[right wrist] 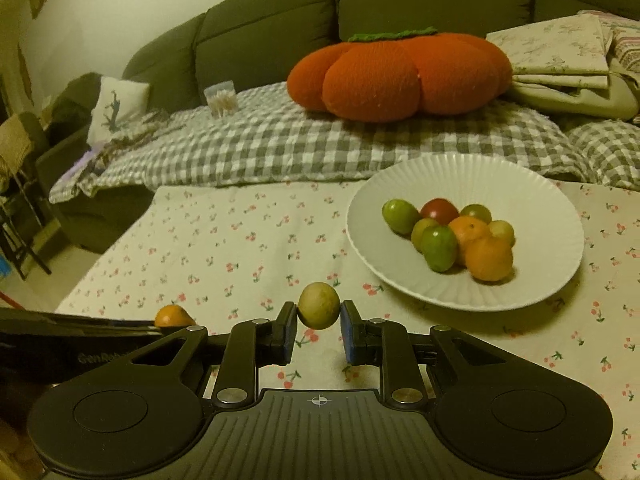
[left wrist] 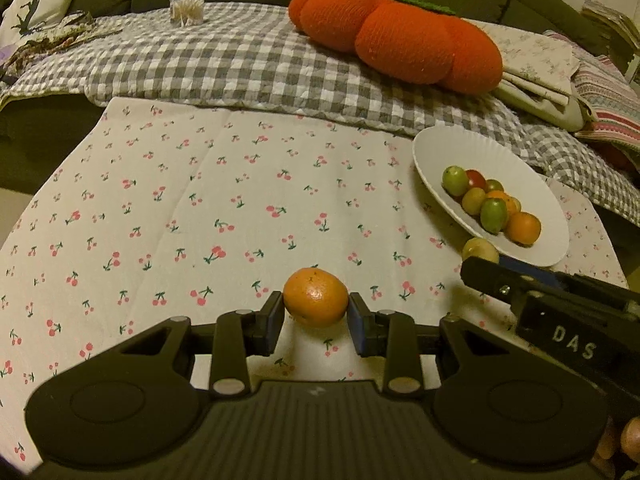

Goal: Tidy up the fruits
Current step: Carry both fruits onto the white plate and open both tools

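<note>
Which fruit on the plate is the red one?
The dark red fruit at the back of the pile on the white plate, between two green ones. Every other fruit there is green, yellowish or orange.

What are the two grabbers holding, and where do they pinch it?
The left gripper pinches a small orange by its two sides. The right gripper pinches a round yellow-green fruit by its sides too.

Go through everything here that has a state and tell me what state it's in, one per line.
Left gripper: shut on an orange.
Orange: held above the tablecloth.
Right gripper: shut on a yellow-green fruit.
Yellow-green fruit: held short of the plate.
White plate: upright, holding eight fruits.
Toothpick jar: upright on the checked blanket.
</note>
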The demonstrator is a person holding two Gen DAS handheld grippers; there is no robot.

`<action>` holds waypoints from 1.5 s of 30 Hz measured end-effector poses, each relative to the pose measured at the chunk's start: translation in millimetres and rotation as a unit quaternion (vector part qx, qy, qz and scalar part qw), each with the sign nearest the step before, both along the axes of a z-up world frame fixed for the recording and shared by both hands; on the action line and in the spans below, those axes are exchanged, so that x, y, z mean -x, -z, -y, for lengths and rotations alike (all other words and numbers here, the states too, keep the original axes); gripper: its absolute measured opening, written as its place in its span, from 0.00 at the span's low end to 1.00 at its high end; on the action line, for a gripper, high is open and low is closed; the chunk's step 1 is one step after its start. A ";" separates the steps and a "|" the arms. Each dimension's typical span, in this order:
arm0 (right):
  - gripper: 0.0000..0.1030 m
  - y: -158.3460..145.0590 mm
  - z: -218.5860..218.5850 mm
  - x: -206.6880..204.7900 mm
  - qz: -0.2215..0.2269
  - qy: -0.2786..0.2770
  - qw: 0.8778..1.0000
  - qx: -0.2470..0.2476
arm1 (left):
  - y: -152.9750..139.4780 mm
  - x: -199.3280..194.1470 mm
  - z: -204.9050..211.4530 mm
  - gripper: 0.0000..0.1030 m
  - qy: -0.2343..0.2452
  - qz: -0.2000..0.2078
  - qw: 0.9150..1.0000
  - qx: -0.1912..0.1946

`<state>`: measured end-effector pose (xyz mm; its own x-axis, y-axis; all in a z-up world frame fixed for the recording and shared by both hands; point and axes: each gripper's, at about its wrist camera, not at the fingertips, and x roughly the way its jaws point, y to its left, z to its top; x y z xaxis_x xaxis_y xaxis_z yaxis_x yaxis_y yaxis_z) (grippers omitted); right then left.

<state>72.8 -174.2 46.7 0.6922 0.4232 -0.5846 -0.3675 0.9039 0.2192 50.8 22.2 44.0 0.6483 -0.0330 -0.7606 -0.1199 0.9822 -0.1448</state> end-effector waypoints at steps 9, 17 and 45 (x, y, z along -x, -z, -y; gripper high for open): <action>0.21 -18.5 11.0 3.0 0.011 0.010 1.000 -0.022 | -11.2 -0.9 7.2 0.31 0.019 0.036 0.999 -0.007; 0.21 -34.4 26.8 2.1 0.024 0.030 0.999 -0.038 | -22.5 -8.4 23.4 0.31 0.060 0.074 0.995 -0.007; 0.21 -31.0 127.5 -41.1 -0.021 0.183 0.978 -0.097 | 0.6 -85.1 85.2 0.32 0.216 0.115 0.969 -0.024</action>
<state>113.9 -301.7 77.7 0.7954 0.2573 -0.5488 -0.0145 0.9132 0.4072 135.9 -63.1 43.5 0.7338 -0.3079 -0.6056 0.3348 0.9395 -0.0720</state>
